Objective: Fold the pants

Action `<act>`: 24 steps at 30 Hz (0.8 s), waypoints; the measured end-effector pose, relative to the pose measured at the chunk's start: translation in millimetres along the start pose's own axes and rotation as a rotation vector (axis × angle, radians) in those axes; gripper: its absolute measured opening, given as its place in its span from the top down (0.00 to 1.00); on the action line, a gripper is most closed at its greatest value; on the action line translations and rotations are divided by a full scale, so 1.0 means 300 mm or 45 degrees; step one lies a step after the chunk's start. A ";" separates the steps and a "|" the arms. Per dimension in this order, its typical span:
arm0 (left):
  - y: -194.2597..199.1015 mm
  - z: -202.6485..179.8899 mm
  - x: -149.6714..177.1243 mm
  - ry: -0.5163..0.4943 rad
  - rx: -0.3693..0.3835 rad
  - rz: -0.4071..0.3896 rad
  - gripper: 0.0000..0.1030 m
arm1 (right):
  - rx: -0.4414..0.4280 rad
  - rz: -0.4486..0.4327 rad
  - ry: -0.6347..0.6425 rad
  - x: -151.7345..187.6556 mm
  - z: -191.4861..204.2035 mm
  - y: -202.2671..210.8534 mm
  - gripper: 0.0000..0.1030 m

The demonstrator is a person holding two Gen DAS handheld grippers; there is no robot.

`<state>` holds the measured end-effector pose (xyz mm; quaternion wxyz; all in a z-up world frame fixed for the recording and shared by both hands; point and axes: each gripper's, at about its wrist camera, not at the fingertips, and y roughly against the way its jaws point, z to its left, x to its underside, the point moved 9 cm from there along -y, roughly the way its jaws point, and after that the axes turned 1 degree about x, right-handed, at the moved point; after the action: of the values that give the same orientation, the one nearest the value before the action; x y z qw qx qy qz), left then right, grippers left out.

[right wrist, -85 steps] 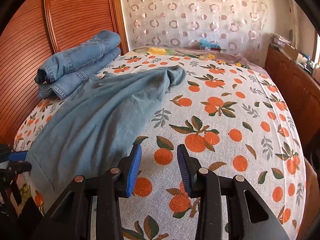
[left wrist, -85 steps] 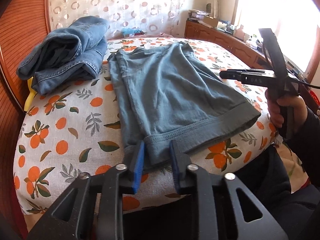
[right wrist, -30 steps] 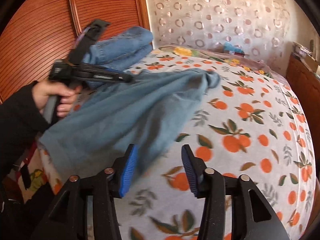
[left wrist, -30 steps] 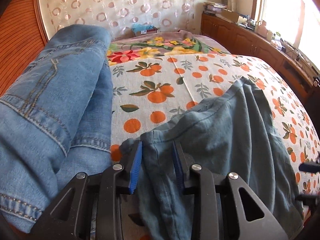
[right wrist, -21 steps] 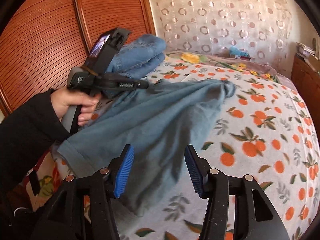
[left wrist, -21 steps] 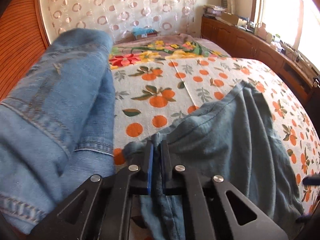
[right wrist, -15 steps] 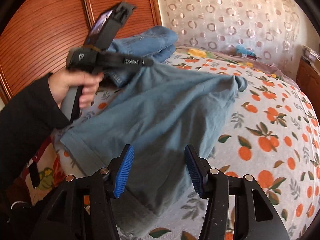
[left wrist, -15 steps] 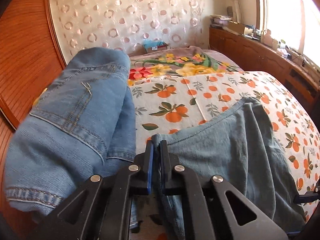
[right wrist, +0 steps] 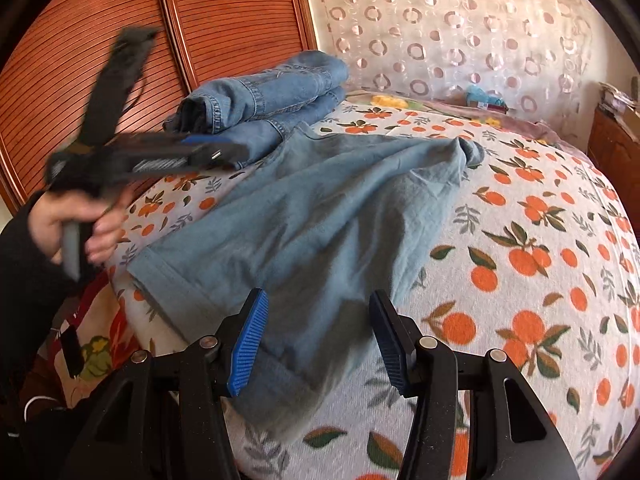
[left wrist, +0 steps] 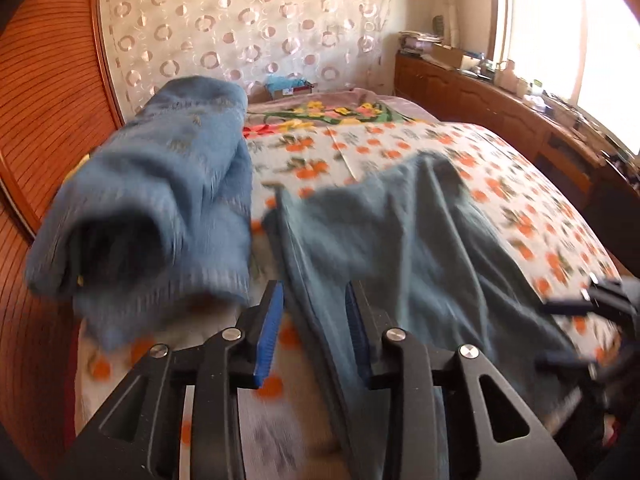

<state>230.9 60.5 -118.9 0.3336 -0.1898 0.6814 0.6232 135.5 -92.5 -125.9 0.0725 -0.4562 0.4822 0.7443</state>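
Grey-blue pants (right wrist: 320,208) lie spread on the orange-print bed, one long edge close to the folded jeans. In the left wrist view, which is motion-blurred, the pants (left wrist: 400,232) run under my left gripper (left wrist: 314,292). Its jaws are opening, and the pants' edge lies between them without being pressed. From the right wrist view, the left gripper (right wrist: 208,154) hovers in a person's hand (right wrist: 80,216) beside the jeans. My right gripper (right wrist: 316,300) stands open just above the near hem, gripping nothing.
Folded blue jeans (right wrist: 272,92) sit at the bed's far left corner, against a ribbed wooden panel (right wrist: 80,40). The bed cover (right wrist: 520,240) stretches bare to the right. A wooden cabinet (left wrist: 500,108) with clutter runs under the window.
My left gripper shut on the pants' edge by the jeans, drew back with it, and now has its jaws apart with the cloth let go. The right gripper stayed open over the hem.
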 end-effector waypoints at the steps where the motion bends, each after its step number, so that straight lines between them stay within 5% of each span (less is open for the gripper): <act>1: 0.016 -0.009 0.029 0.007 0.008 0.006 0.67 | 0.003 0.001 0.001 0.007 0.004 0.007 0.47; 10: 0.101 -0.044 0.220 0.080 0.040 0.048 0.67 | -0.002 0.023 0.005 0.065 0.004 0.095 0.47; 20: 0.130 -0.050 0.279 0.151 0.075 0.040 0.67 | -0.019 0.070 -0.014 0.114 0.016 0.149 0.47; 24: 0.129 -0.059 0.285 0.147 0.075 0.043 0.66 | -0.054 0.092 -0.038 0.114 0.026 0.132 0.69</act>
<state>140.6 62.7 -150.1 0.2886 -0.2038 0.7208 0.5964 89.4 -118.7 -124.8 0.0431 -0.4289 0.4814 0.7632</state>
